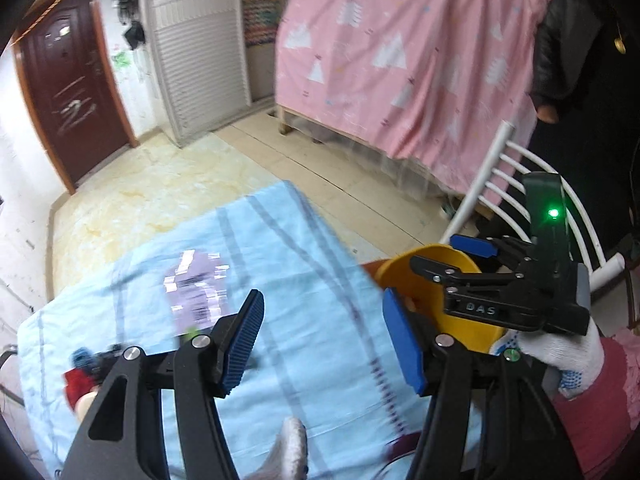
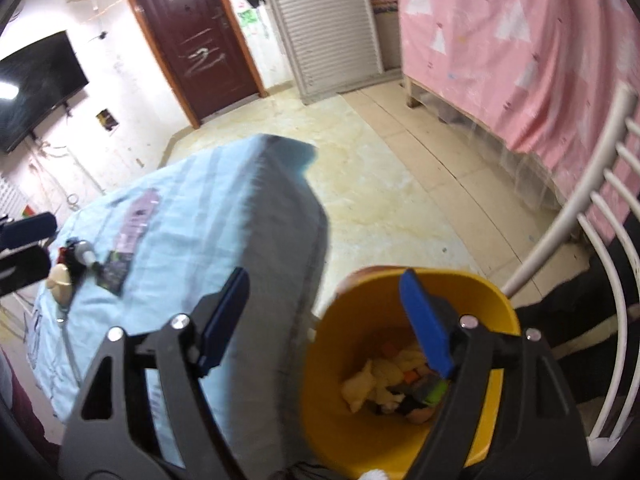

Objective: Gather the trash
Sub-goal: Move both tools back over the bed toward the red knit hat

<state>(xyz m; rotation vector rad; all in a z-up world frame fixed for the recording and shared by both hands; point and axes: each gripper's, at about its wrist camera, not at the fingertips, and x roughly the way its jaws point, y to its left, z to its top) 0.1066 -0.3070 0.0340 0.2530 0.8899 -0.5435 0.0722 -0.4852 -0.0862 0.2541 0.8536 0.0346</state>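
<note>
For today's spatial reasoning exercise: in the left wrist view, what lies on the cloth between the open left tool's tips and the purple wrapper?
Only bare blue cloth separates the left tool from the purple wrapper; the left wrist view shows it.

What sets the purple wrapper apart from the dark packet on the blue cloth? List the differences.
The purple wrapper is pale lilac, while the dark packet is nearly black with a green patch. The wrapper is long and larger; the packet is short and squarish. The wrapper lies farther from the right gripper; the packet lies nearer, beside small clutter. Both lie flat on the blue cloth, uncollected.
</note>
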